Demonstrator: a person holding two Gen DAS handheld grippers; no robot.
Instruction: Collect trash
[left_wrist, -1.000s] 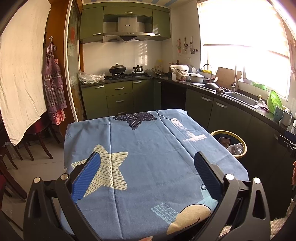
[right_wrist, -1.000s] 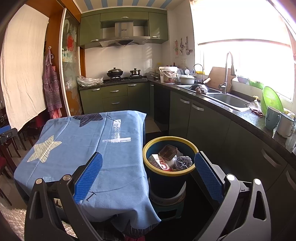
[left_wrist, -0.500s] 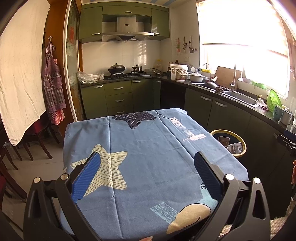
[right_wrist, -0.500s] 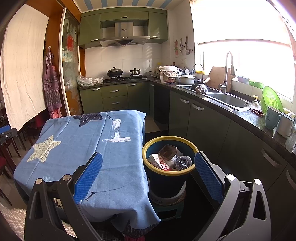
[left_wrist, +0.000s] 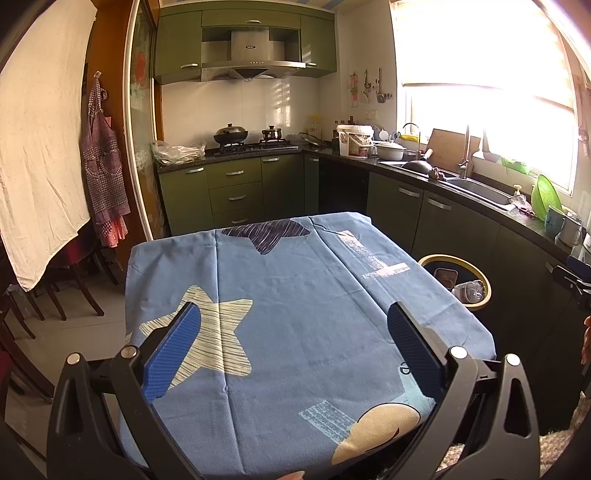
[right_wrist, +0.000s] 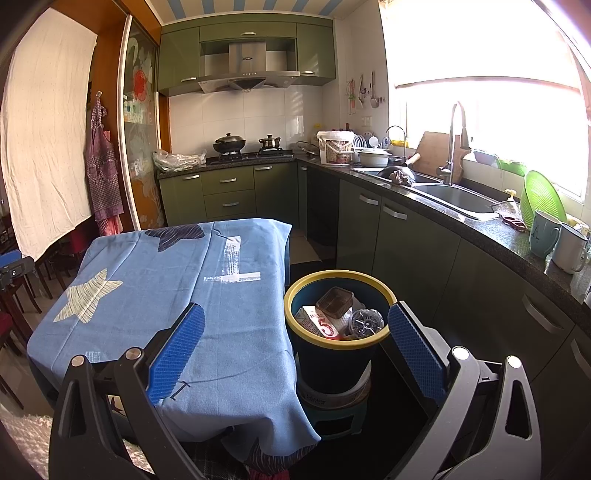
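Note:
A blue bin with a yellow rim stands on a stool right of the table; it also shows in the left wrist view. Inside lie a brown plastic tray, a clear bottle and a red-and-white carton. My right gripper is open and empty, held near the bin's left side. My left gripper is open and empty above the table's blue star-print cloth. No trash shows on the cloth.
Green cabinets and a dark counter with a sink, mugs and a green strainer run along the right. A stove with pots is at the back. Chairs stand at the left.

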